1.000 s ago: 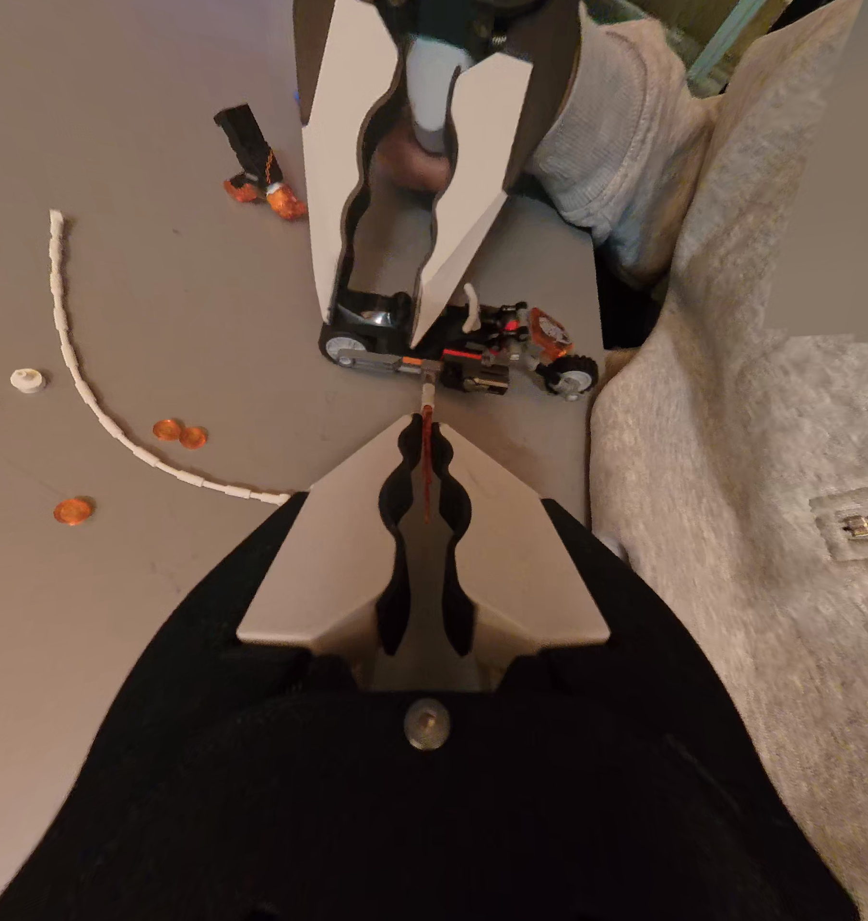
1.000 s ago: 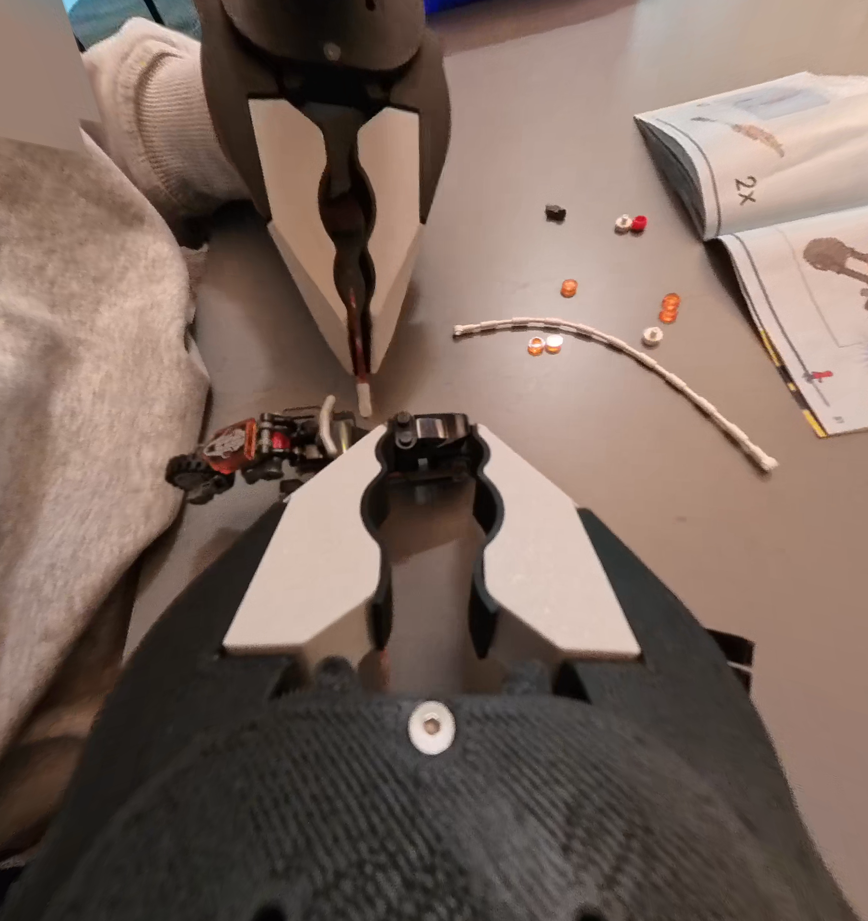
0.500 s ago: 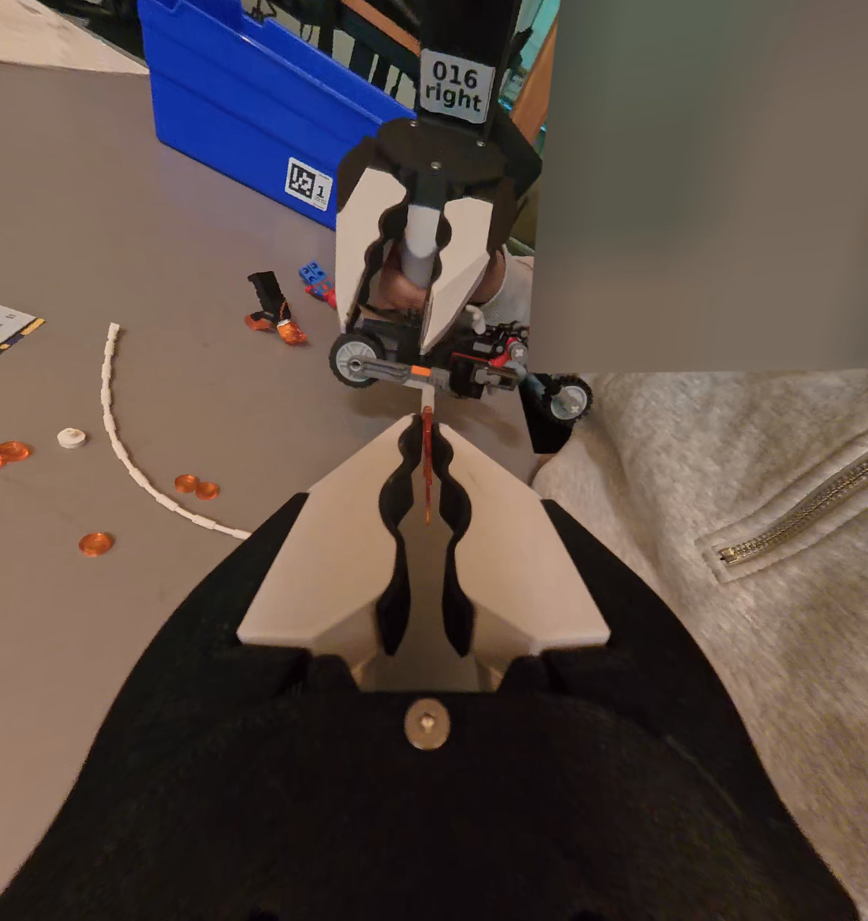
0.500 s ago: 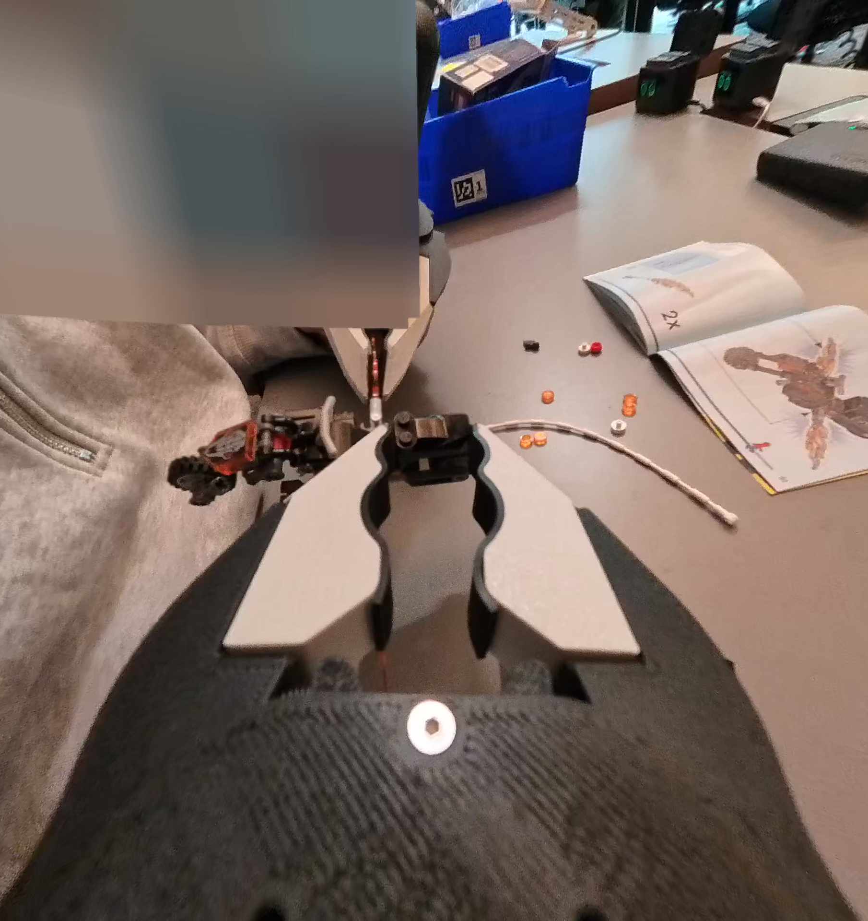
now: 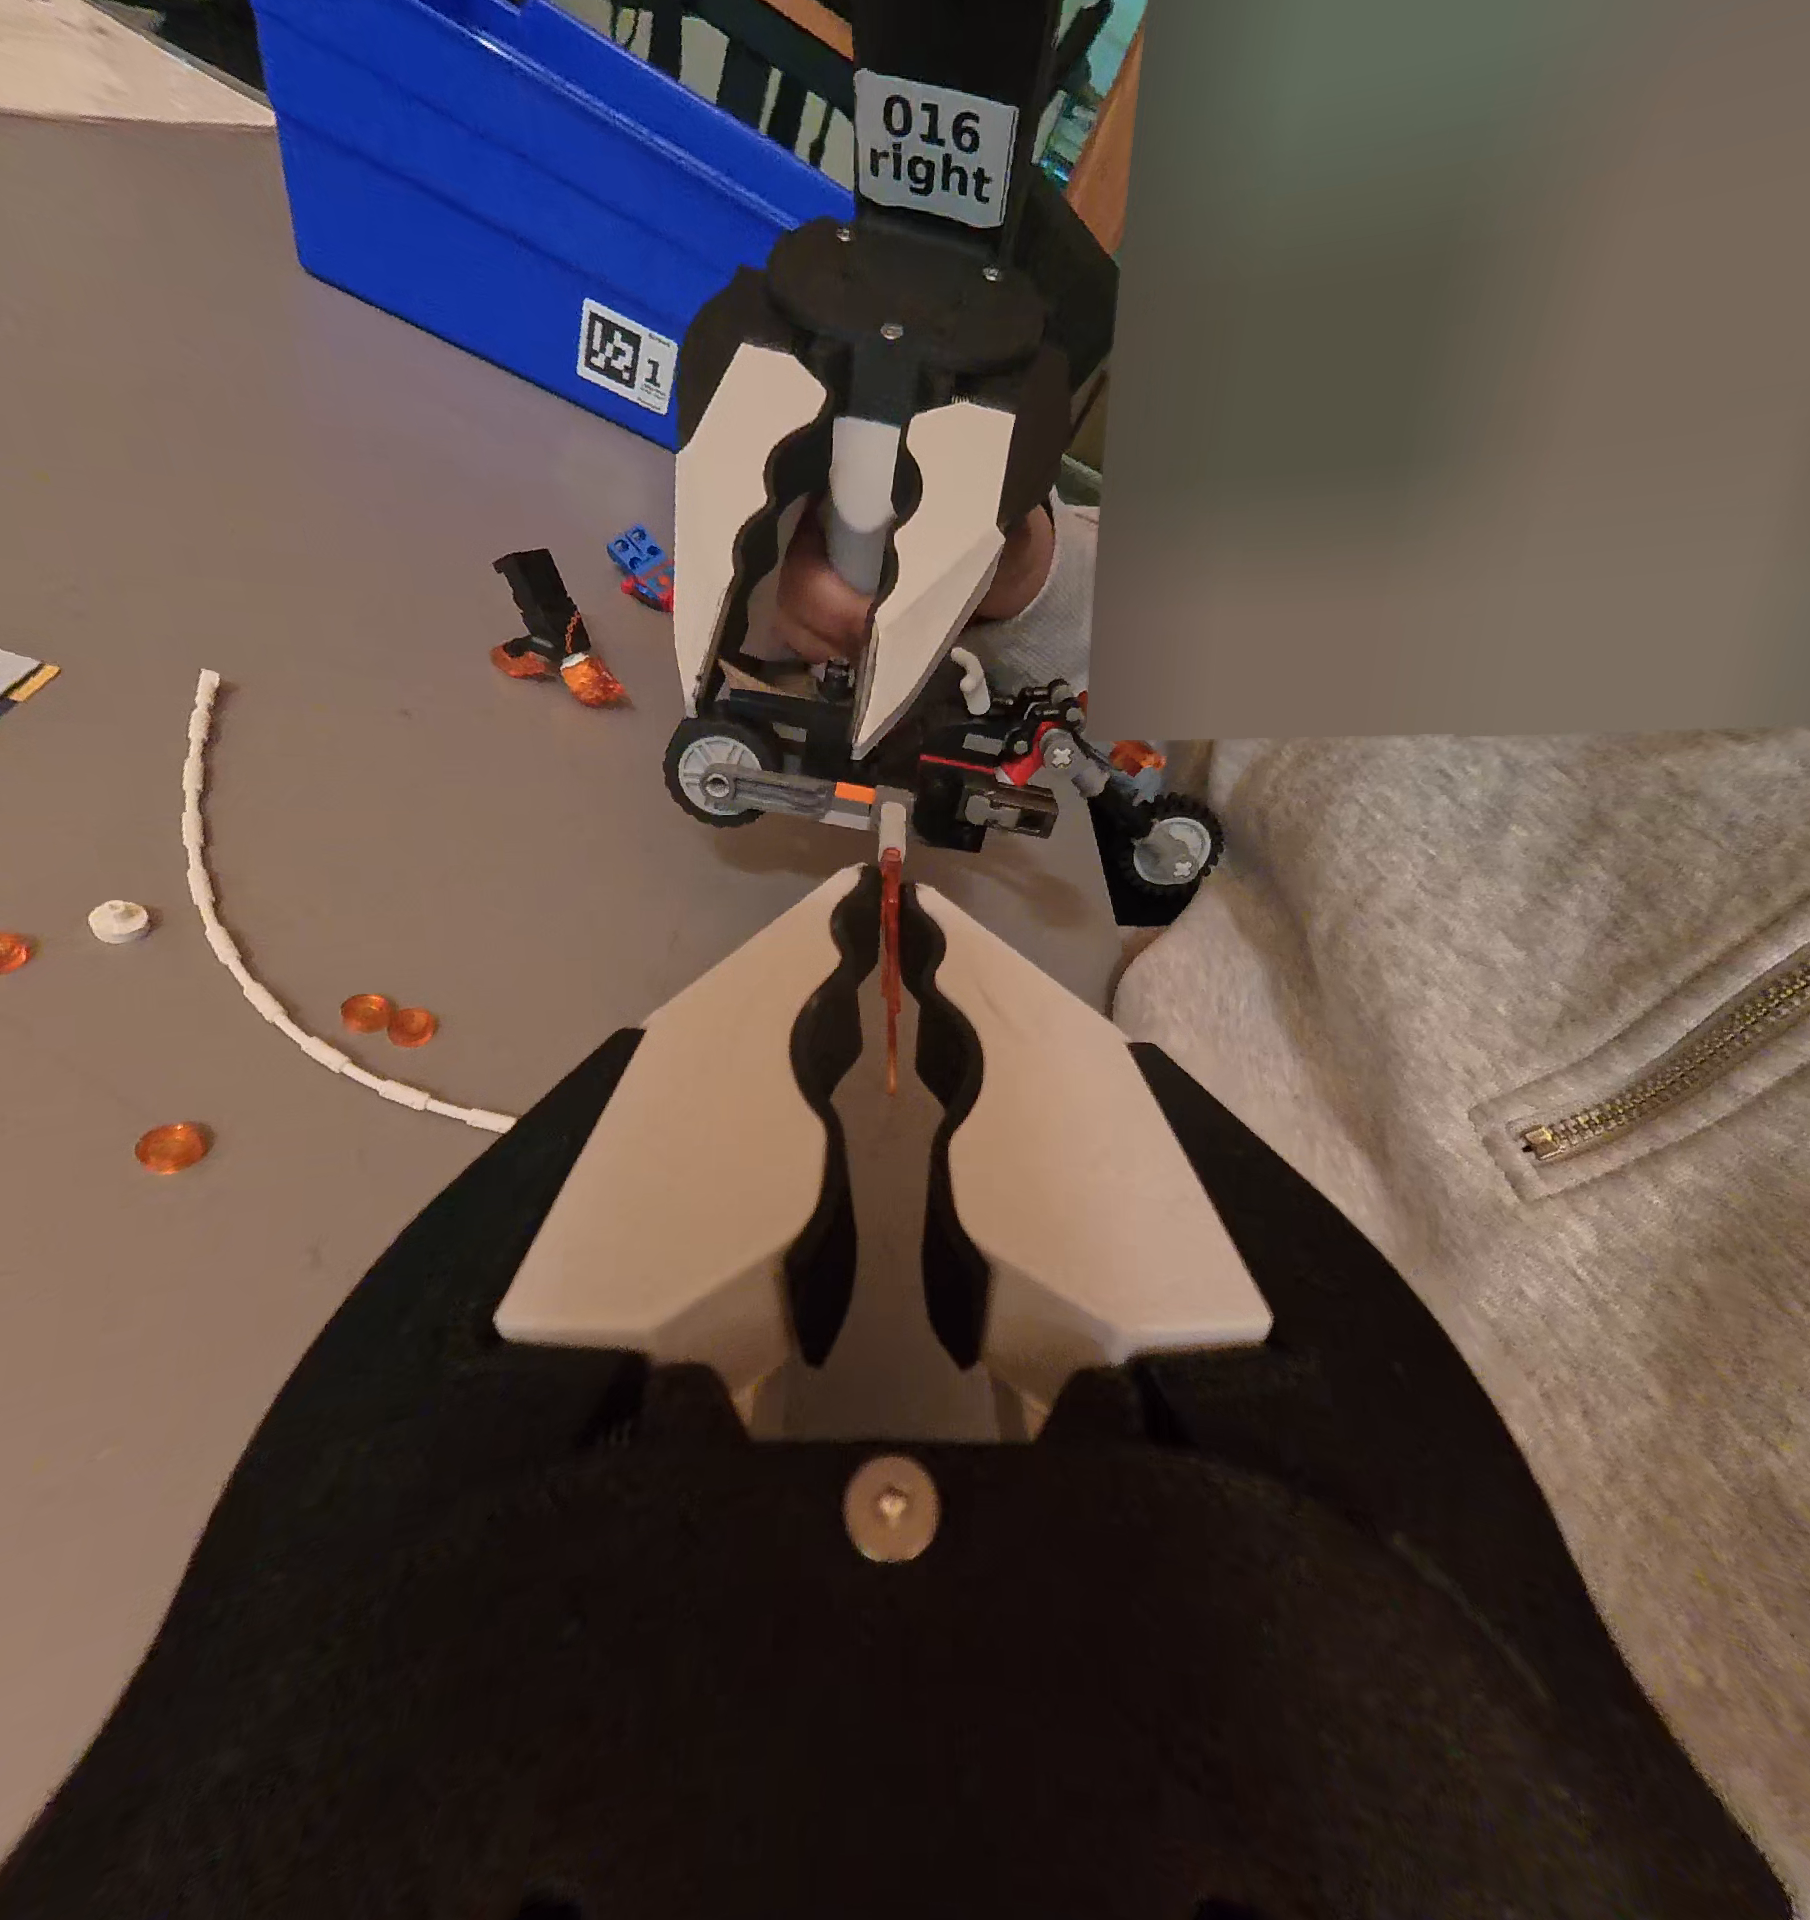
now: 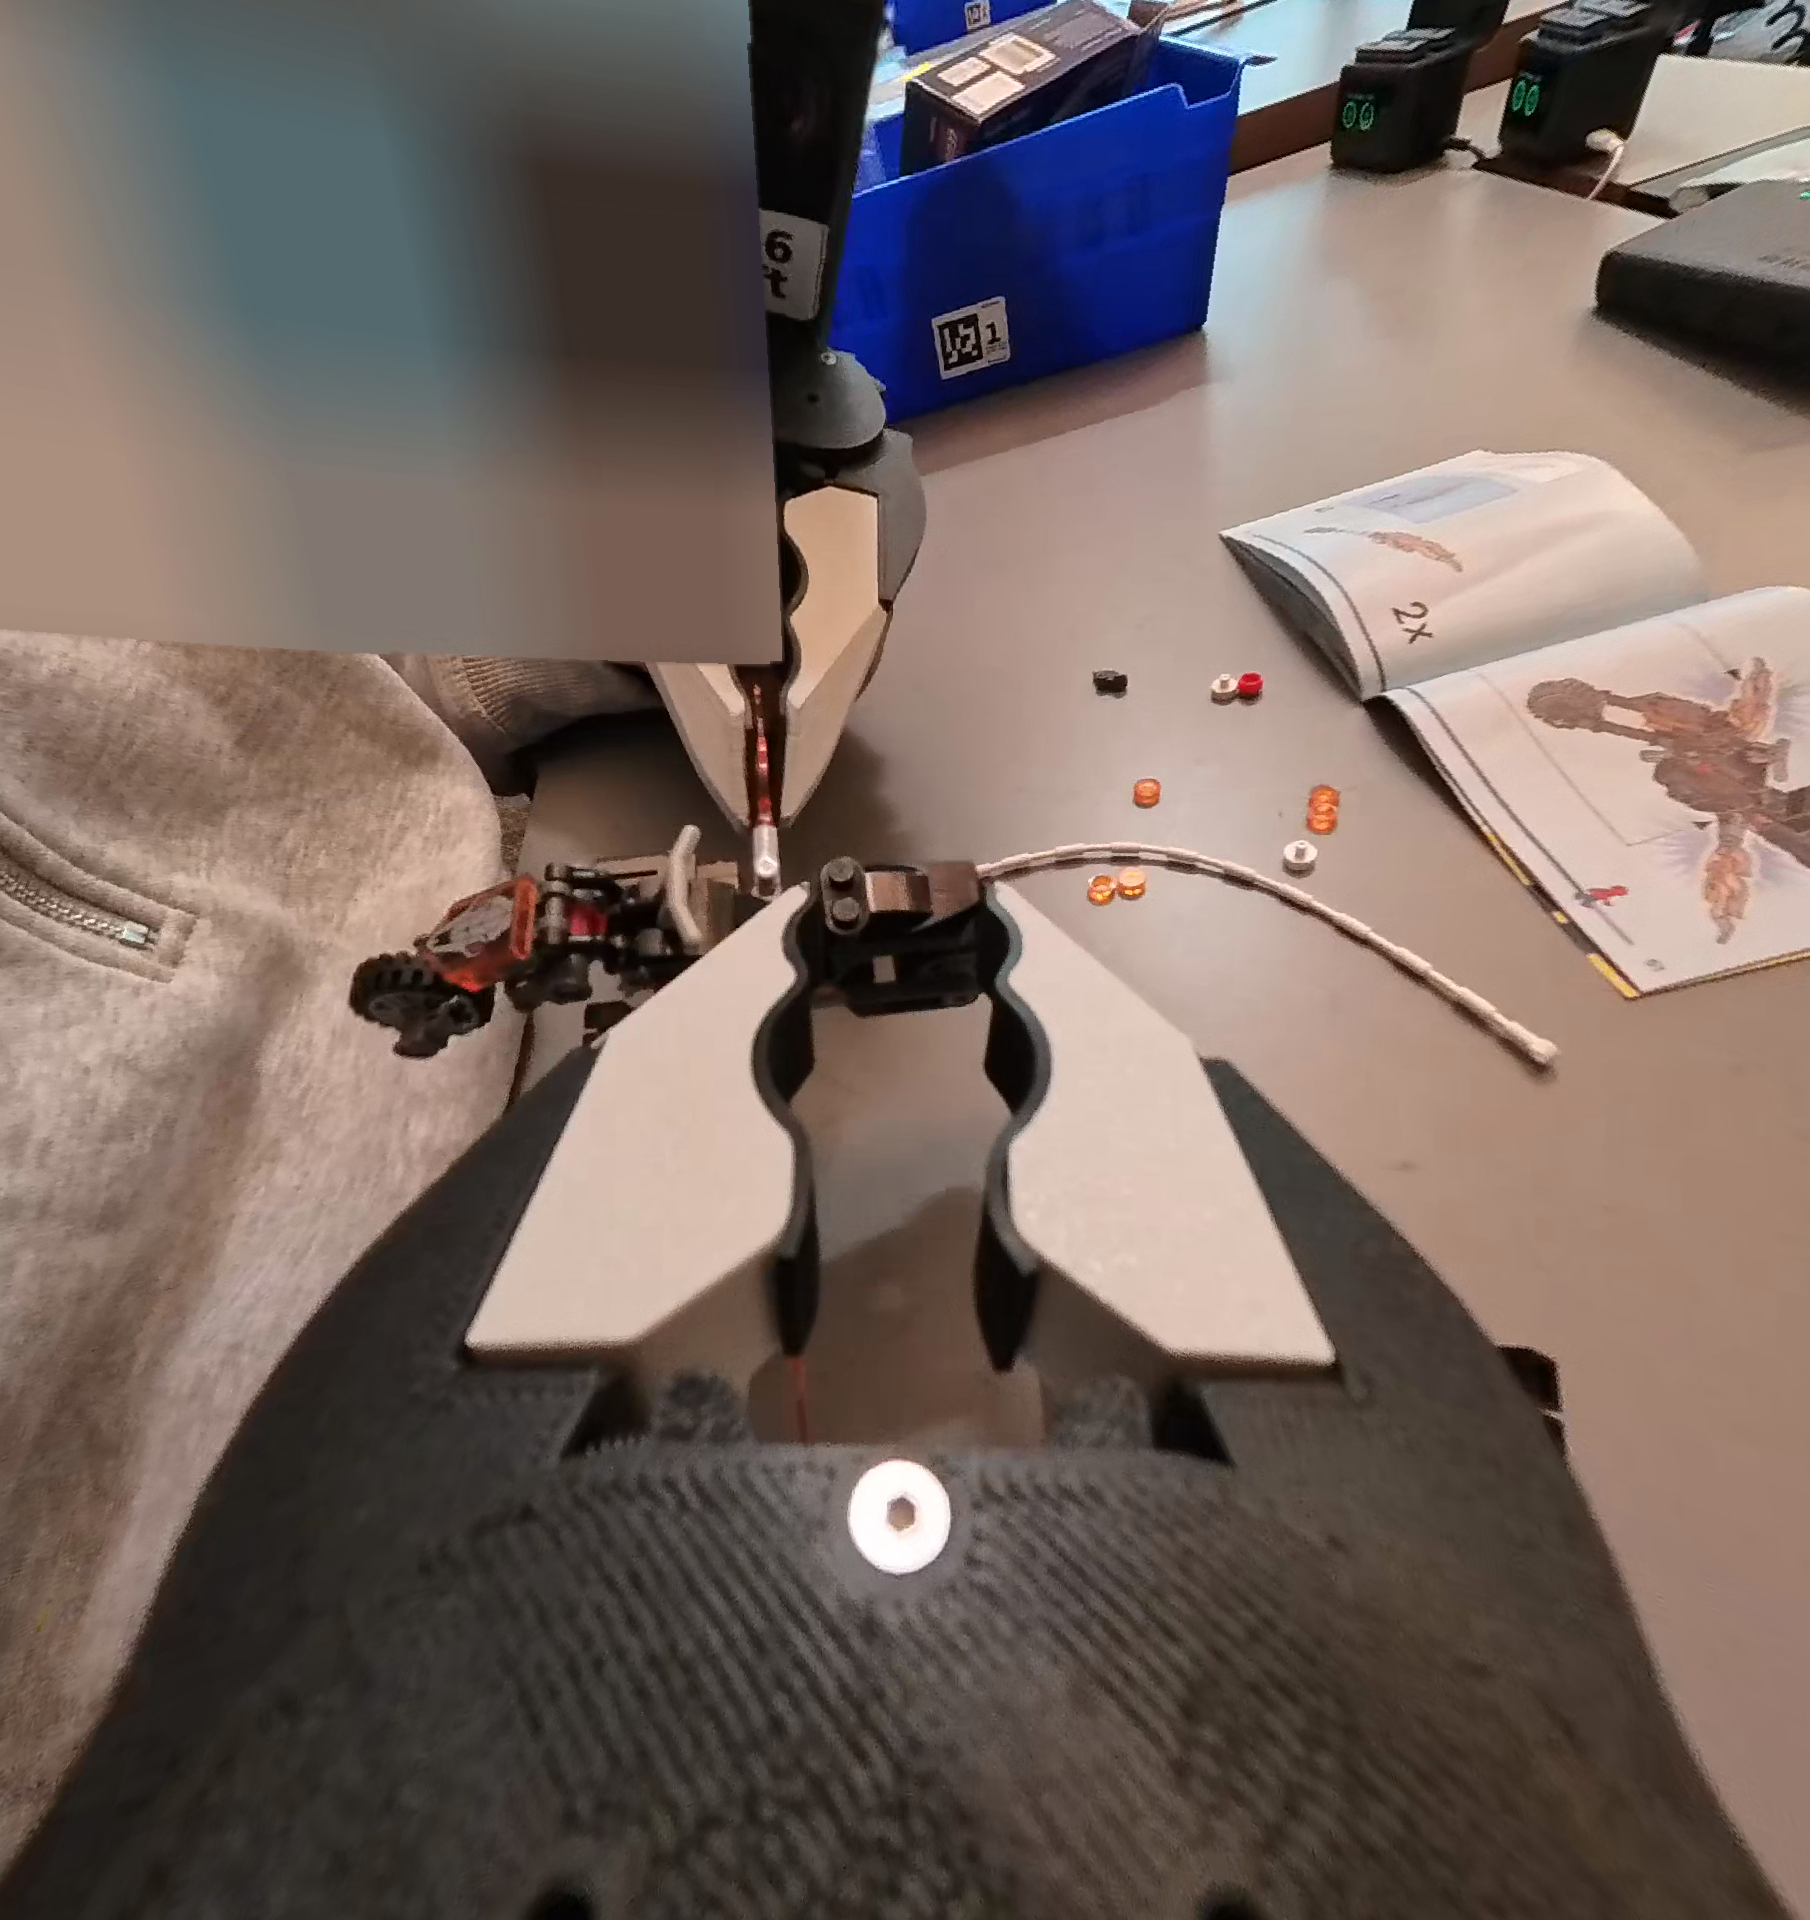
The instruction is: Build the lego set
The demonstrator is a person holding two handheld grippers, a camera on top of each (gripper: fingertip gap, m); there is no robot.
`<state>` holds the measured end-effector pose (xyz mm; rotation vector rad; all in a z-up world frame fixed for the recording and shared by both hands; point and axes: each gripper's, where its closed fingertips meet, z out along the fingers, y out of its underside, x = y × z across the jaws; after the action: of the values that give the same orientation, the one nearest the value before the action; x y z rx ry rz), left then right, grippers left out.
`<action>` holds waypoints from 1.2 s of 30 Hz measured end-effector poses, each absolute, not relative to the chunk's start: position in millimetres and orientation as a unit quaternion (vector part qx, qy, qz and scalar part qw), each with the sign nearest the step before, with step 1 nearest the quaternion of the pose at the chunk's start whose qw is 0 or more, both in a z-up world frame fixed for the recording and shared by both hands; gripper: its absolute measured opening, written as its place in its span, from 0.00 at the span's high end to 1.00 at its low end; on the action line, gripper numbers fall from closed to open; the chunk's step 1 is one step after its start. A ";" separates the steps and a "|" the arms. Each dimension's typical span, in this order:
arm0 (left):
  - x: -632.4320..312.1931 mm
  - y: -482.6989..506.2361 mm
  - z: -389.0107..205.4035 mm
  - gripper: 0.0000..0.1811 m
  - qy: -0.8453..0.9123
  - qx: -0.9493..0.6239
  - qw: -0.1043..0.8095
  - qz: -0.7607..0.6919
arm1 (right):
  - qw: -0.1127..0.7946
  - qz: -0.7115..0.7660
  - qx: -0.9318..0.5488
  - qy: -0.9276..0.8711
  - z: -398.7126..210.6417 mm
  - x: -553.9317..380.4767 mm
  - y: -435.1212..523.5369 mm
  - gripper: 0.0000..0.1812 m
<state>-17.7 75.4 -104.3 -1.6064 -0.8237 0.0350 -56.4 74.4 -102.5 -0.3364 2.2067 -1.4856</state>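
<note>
Where the left wrist view looks along its own fingers, the left gripper has its jaws pressed together on a thin red-orange flame piece, whose white tip touches the side of the lego motorcycle. The right gripper comes down from above and pinches the motorcycle's rear body, holding it off the grey table. A white label with printed characters sits on the right gripper's stem, and a blue bin behind carries a square coded sticker; I leave the writing unread. Only this view shows a black minifigure leg piece with orange flame feet and small blue and red bricks. A white segmented chain, orange round studs and a white round stud lie on the left. A blurred patch covers the upper right, above a grey zipped sweater.

In the right wrist view, the right gripper has its jaws spread around the motorcycle's black rear block, gripping it. The left gripper is half hidden by a blurred patch, and its label is cut off. Only here appear the open instruction booklet, a dark flat box, two black devices with green lights, and tiny black, white and red studs, too small to tell apart further.
</note>
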 end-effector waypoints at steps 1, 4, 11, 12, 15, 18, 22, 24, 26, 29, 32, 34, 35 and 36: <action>-17.9 75.0 -105.0 1.00 -0.359 -0.700 0.617 0.017 | 0.228 -0.539 -0.121 0.802 -102.9 -56.9 74.3 0.85; -17.6 75.1 -105.4 1.00 -0.358 -0.702 0.615 0.018 | 0.231 -0.538 -0.120 0.802 -103.1 -57.0 74.3 0.85; -17.2 76.3 -108.0 1.00 -0.357 -0.710 0.606 0.022 | 0.233 -0.534 -0.121 0.804 -105.0 -55.7 73.6 0.85; -17.4 76.2 -108.4 1.00 -0.358 -0.711 0.604 0.024 | 0.232 -0.534 -0.120 0.804 -105.2 -55.8 73.5 0.85; -17.5 76.4 -108.1 1.00 -0.356 -0.713 0.604 0.029 | 0.237 -0.535 -0.116 0.802 -104.6 -55.7 73.2 0.85; -18.3 76.7 -106.2 1.00 -0.352 -0.713 0.605 0.041 | 0.241 -0.538 -0.112 0.800 -103.4 -56.0 73.0 0.85; -19.3 79.4 -98.5 1.00 -0.350 -0.698 0.623 0.042 | 0.256 -0.553 -0.106 0.786 -95.3 -56.8 74.4 0.86; -19.6 80.3 -95.1 1.00 -0.348 -0.692 0.631 0.041 | 0.262 -0.560 -0.103 0.779 -91.5 -57.1 75.0 0.86; -20.1 80.8 -93.8 1.00 -0.348 -0.689 0.634 0.044 | 0.263 -0.564 -0.103 0.776 -89.8 -57.2 75.3 0.86; -20.2 81.7 -86.3 1.00 -0.346 -0.672 0.653 0.042 | 0.267 -0.579 -0.102 0.763 -82.0 -57.0 76.4 0.86; -21.5 82.7 -76.7 1.00 -0.345 -0.649 0.676 0.040 | 0.273 -0.597 -0.097 0.748 -72.6 -58.5 77.6 0.86; -22.8 83.8 -73.6 1.00 -0.345 -0.643 0.682 0.046 | 0.272 -0.604 -0.095 0.743 -68.8 -59.9 78.4 0.86; -23.5 84.4 -72.3 1.00 -0.346 -0.640 0.684 0.049 | 0.272 -0.607 -0.094 0.741 -67.3 -60.8 78.7 0.86; -24.3 84.9 -71.3 1.00 -0.347 -0.637 0.687 0.050 | 0.273 -0.609 -0.092 0.739 -66.0 -61.5 79.1 0.86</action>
<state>-24.3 84.9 -71.3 -1.4267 -0.7764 0.1121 -61.5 79.1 -66.0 -0.2471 1.9870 -1.6395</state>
